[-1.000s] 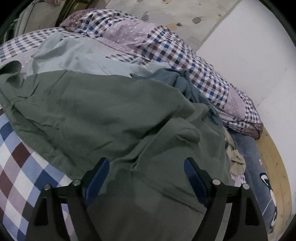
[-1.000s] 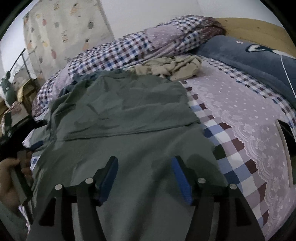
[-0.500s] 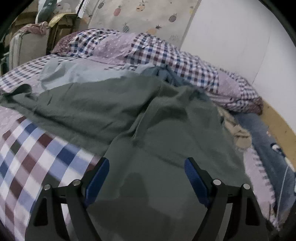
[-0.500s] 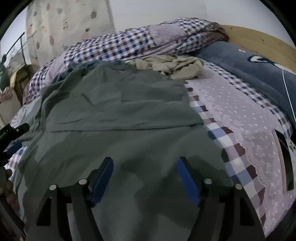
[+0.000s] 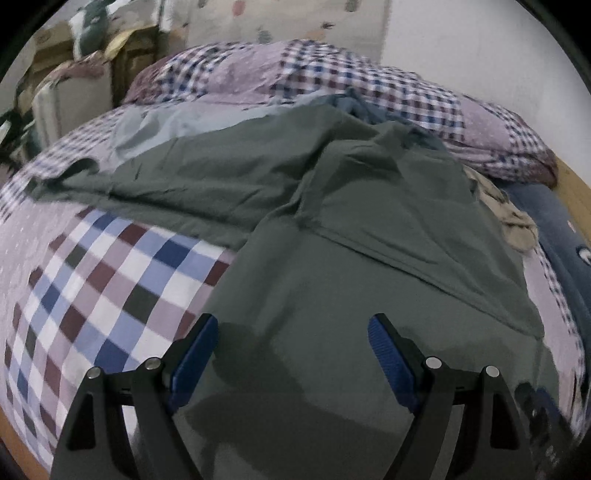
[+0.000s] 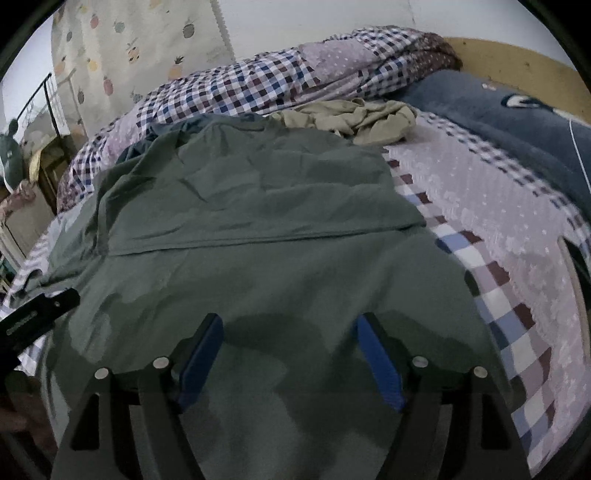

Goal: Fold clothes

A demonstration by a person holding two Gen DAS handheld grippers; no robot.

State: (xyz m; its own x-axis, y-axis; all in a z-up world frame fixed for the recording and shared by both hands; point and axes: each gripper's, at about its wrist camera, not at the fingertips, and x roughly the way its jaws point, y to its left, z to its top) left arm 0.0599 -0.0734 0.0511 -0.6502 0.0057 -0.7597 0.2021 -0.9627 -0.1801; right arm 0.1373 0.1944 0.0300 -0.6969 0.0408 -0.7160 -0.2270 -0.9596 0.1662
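Left wrist view has my left gripper [image 5: 291, 354] at the bottom of the frame, its blue-padded jaws spread wide with nothing between them, hovering over the green garment [image 5: 332, 266]. That garment fills the middle and lower part of the frame. It is dull grey-green, thin and creased, with a straight hemmed edge running on a slant from the centre toward the right, where one layer lies over another. A sleeve-like part stretches off to the left, over the checked sheet [image 5: 96, 280], which shows bare in the lower left in blue, maroon and white squares. Behind the green cloth, in the upper middle, lies a pale grey-blue piece of clothing [image 5: 177, 122], and beyond it a bunched checked quilt [image 5: 332, 74]. A crumpled beige garment [image 5: 513, 221] sits at the right edge, next to a dark blue blanket [image 5: 561, 236].

Right wrist view shows my right gripper [image 6: 288, 350] low in the frame, jaws likewise wide apart and empty, over the same green garment [image 6: 258, 221], whose hem crosses the middle of the frame almost level. The beige garment [image 6: 354, 118] lies in the upper middle, touching the green cloth's far edge. To the right are the sheet [image 6: 498, 229] with its lilac dotted panel and the blue blanket [image 6: 498, 122], with a wooden headboard [image 6: 517, 62] in the upper right. A curtain with a fruit print [image 6: 129, 48] hangs in the upper left, beside a white wall [image 6: 314, 22]
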